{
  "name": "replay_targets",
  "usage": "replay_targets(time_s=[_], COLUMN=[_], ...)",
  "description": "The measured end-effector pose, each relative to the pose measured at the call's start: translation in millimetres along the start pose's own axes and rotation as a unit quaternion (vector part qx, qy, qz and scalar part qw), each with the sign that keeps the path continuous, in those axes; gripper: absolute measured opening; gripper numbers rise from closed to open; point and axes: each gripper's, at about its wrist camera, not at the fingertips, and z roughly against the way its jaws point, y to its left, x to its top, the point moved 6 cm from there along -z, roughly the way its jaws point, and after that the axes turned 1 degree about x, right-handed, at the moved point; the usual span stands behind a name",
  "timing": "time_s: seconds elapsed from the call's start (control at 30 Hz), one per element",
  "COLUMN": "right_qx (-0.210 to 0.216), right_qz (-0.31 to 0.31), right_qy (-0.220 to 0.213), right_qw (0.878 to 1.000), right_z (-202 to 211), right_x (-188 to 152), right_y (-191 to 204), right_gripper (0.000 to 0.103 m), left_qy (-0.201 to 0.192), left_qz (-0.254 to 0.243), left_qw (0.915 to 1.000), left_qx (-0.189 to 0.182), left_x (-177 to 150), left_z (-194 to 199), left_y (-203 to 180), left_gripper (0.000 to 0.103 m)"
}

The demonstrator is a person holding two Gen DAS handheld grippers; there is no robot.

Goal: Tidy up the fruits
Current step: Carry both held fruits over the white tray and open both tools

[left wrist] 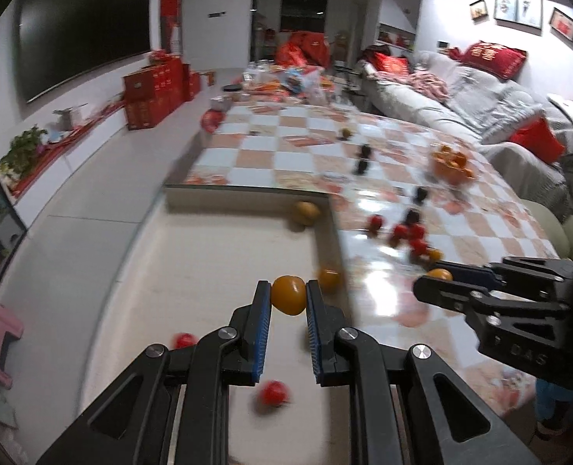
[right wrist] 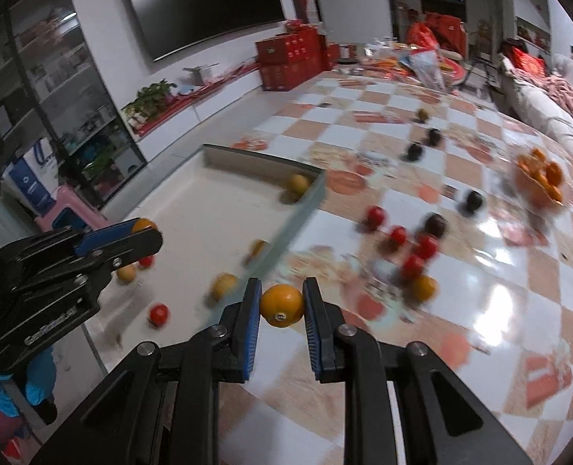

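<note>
My left gripper (left wrist: 288,296) is shut on a small orange fruit (left wrist: 288,295) above a shallow white tray (left wrist: 209,263). My right gripper (right wrist: 282,304) is shut on another orange fruit (right wrist: 282,305), hanging over the tray's near right edge. In the left wrist view the right gripper (left wrist: 430,277) shows at the right, with its orange fruit (left wrist: 439,273) at the tips. In the right wrist view the left gripper (right wrist: 147,232) shows at the left, an orange fruit (right wrist: 144,225) at its tip. Red tomatoes (right wrist: 406,248) and dark plums (right wrist: 435,224) lie loose on the checkered tablecloth (right wrist: 480,310).
The tray holds yellow fruits (right wrist: 298,184) and red ones (right wrist: 158,314). A bowl of oranges (right wrist: 540,180) stands at the table's right. Clutter covers the far end of the table (left wrist: 286,81). A sofa (left wrist: 461,104) runs along the right; a pink stool (right wrist: 73,209) stands left of the tray.
</note>
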Motion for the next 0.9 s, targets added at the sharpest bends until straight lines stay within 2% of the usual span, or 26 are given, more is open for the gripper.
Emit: replay_targets(time_s=[0.13,0.33,0.6,0.9], right_qx=[0.014,0.017,0.01,-0.012], right_qz=[0.013,0.028,0.021,0.059], right_qy=[0.01,0.02,0.028,0.056], right_qw=[1.0,0.999,0.999,0.997], right_z=[-20,-48,-88,-114], right_x=[13,30,48,36], right_y=[22,38,37,41], right_gripper=[0.023,0.023,0.023,0.023], left_qy=[0.013,0.045,0.095,0.126], left_qz=[0.014,0.031,0.038,0.022], left_qw=[0.9995,0.9976,0.9924,0.988], left_qx=[0.026,0.042,0.07,0.086], left_x=[5,12,17,8], left_z=[-15,-44,-84,-105], left_y=[31,55,67,68], left_gripper=[0.019,0.019,0.019,0.019])
